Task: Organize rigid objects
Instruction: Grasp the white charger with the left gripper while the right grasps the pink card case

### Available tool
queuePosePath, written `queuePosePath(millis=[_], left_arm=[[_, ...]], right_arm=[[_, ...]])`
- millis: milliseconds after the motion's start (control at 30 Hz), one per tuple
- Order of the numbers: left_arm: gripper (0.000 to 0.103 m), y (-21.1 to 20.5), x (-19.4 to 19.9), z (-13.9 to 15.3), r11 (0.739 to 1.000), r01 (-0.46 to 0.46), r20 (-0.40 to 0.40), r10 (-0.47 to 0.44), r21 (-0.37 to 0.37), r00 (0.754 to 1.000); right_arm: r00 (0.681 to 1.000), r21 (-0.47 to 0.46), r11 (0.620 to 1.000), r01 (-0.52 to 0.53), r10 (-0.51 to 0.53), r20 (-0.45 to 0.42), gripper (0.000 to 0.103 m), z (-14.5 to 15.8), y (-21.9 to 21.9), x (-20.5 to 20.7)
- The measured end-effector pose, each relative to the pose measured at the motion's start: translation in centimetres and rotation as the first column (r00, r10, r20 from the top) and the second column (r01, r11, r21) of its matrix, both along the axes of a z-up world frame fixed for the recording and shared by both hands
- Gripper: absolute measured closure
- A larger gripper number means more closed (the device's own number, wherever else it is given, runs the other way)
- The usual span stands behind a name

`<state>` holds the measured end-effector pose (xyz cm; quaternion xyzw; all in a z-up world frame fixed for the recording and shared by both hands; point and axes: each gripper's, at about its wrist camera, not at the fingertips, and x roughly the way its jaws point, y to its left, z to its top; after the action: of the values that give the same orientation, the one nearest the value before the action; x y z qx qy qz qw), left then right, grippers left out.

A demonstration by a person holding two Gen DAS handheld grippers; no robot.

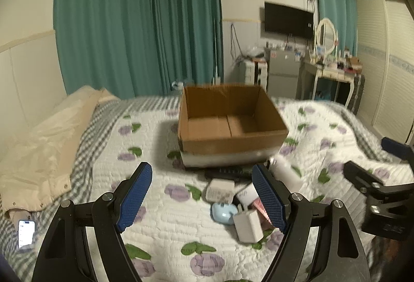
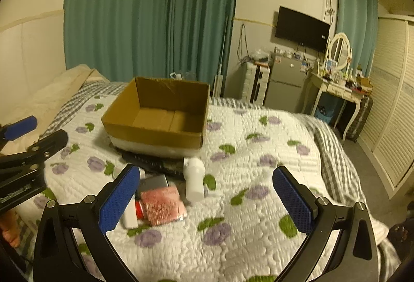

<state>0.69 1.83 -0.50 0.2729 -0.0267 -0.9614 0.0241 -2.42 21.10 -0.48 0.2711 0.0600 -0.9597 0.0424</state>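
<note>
An open, empty cardboard box (image 1: 230, 119) (image 2: 160, 116) stands on the floral quilt. In front of it lie a black remote (image 1: 227, 173) (image 2: 155, 163), a white bottle (image 2: 194, 179) (image 1: 284, 168), a pink packet (image 2: 163, 204), a white charger (image 1: 247, 225), a white adapter (image 1: 220, 191) and a light blue case (image 1: 223, 212). My left gripper (image 1: 204, 199) is open and empty above the quilt, just short of the pile. My right gripper (image 2: 207, 200) is open and empty, with the bottle and packet between its fingers' lines.
A beige pillow (image 1: 46, 142) lies at the left. A phone (image 1: 26, 232) lies at the bed's left edge. A fridge (image 2: 284, 82), dressing table (image 2: 339, 90) and wardrobe (image 2: 390, 106) stand beyond the bed at right. Teal curtains (image 1: 134, 23) hang behind.
</note>
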Motion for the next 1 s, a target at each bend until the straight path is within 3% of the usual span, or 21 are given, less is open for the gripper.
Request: queuePosePath(millis=[167, 367, 567, 633, 700, 933, 967, 1000], left_arm=[[0.023, 1.5, -1.7, -4.6, 0.999, 0.033, 0.123, -0.032, 0.000, 0.992], [0.024, 4.0, -3.4, -10.2, 0.995, 0.100, 0.259, -0.091, -0.022, 0.962], [0.025, 4.2, -4.9, -12.0, 0.994, 0.110, 0.315, -0.112, 0.023, 0.942], [0.036, 4.4, -5.2, -12.6, 0.989, 0.138, 0.340, -0.147, 0.052, 0.929], [0.054, 4.5, -5.2, -12.8, 0.982, 0.169, 0.350, -0.187, 0.081, 0.918], [0.064, 3.4, -4.2, -11.6, 0.981, 0.180, 0.334, -0.196, 0.079, 0.922], [0.074, 3.2, -4.0, -11.2, 0.982, 0.175, 0.325, -0.188, 0.069, 0.927], [0.078, 2.8, -3.9, -10.7, 0.984, 0.167, 0.316, -0.179, 0.066, 0.931]], right_arm=[[0.997, 0.018, 0.999, 0.028, -0.030, 0.069, 0.000, -2.3, 1.0, -0.5], [0.992, -0.008, 0.999, 0.038, -0.037, 0.118, 0.000, -3.9, 1.5, -1.8], [0.987, 0.001, 1.000, 0.027, -0.027, 0.160, 0.000, -5.3, 0.8, -2.7], [0.985, 0.008, 1.000, 0.023, -0.024, 0.169, 0.000, -5.7, 0.6, -2.9], [0.984, 0.016, 1.000, 0.020, -0.022, 0.179, 0.000, -6.0, 0.3, -3.0], [0.984, 0.036, 0.999, 0.014, -0.020, 0.176, 0.000, -6.1, -0.2, -2.9], [0.984, 0.038, 0.999, 0.013, -0.019, 0.175, 0.000, -6.2, -0.2, -3.0], [0.985, 0.039, 0.999, 0.009, -0.016, 0.174, 0.000, -6.2, -0.3, -3.0]])
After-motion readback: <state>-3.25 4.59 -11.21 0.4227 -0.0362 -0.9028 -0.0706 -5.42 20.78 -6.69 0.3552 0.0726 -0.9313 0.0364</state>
